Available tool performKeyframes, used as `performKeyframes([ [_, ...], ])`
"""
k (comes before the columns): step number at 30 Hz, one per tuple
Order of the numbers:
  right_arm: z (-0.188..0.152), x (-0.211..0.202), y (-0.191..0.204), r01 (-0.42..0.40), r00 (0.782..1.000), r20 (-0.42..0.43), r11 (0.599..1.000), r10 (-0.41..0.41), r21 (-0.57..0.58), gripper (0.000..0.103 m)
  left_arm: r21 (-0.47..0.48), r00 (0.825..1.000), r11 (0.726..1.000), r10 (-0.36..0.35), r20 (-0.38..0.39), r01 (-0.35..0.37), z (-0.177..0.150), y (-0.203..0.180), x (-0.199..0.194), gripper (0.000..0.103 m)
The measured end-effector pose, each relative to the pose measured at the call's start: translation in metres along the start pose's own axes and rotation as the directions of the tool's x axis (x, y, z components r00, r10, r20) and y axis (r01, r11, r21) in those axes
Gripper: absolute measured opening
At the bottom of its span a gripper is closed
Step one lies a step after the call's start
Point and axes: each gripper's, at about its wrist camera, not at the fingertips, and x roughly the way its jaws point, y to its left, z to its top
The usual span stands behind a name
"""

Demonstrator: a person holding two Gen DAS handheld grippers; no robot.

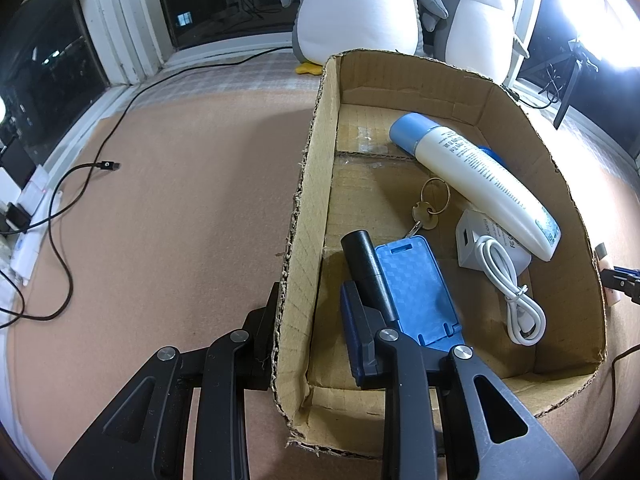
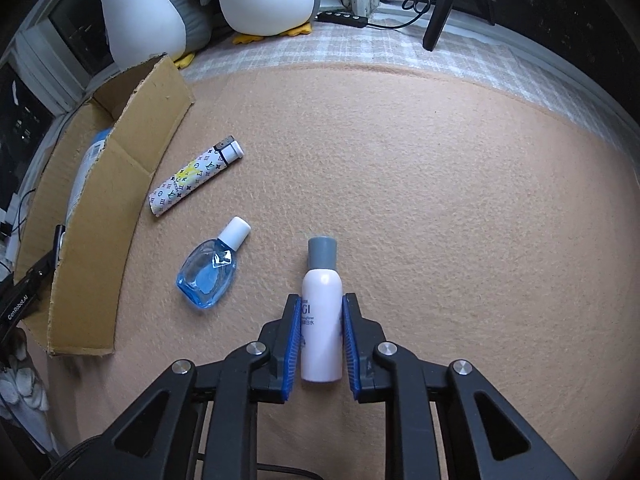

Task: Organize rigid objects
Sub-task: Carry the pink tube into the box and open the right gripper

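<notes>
A cardboard box [image 1: 316, 168] holds a white tube with a blue cap [image 1: 472, 178], keys [image 1: 430, 208], a white charger with cable [image 1: 494, 248], a blue phone stand [image 1: 416, 288] and a black cylinder [image 1: 366, 270]. My left gripper [image 1: 308, 320] is open and straddles the box's left wall, one finger inside and one outside. My right gripper [image 2: 320, 344] has its pads against the sides of a pale pink spray bottle with a grey cap [image 2: 322, 308] lying on the mat. A patterned lighter [image 2: 196, 178] and a blue glass bottle [image 2: 212, 270] lie left of it, beside the box [image 2: 108, 216].
Two plush penguins [image 1: 360, 8] sit behind the box by the window. A black cable [image 1: 80, 176] runs over the tan mat [image 1: 160, 240] at left. A black stand leg [image 2: 440, 4] and a power strip [image 2: 344, 20] are at the far edge.
</notes>
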Motion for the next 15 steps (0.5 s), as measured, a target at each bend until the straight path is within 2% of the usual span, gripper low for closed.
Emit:
performKeyframes([
  [7, -0.001, -0.017, 0.003, -0.016, 0.999, 0.047, 1.0, 0.016, -0.002, 0.018, -0.003, 1.0, 1.0, 0.001, -0.003, -0.001, 0.0, 0.001, 0.001, 0.025],
  [15, 0.012, -0.042, 0.032, -0.075, 0.992, 0.102, 0.995, 0.081, -0.064, 0.018, -0.009, 1.0, 1.0, 0.006, -0.004, -0.006, 0.001, 0.001, 0.001, 0.027],
])
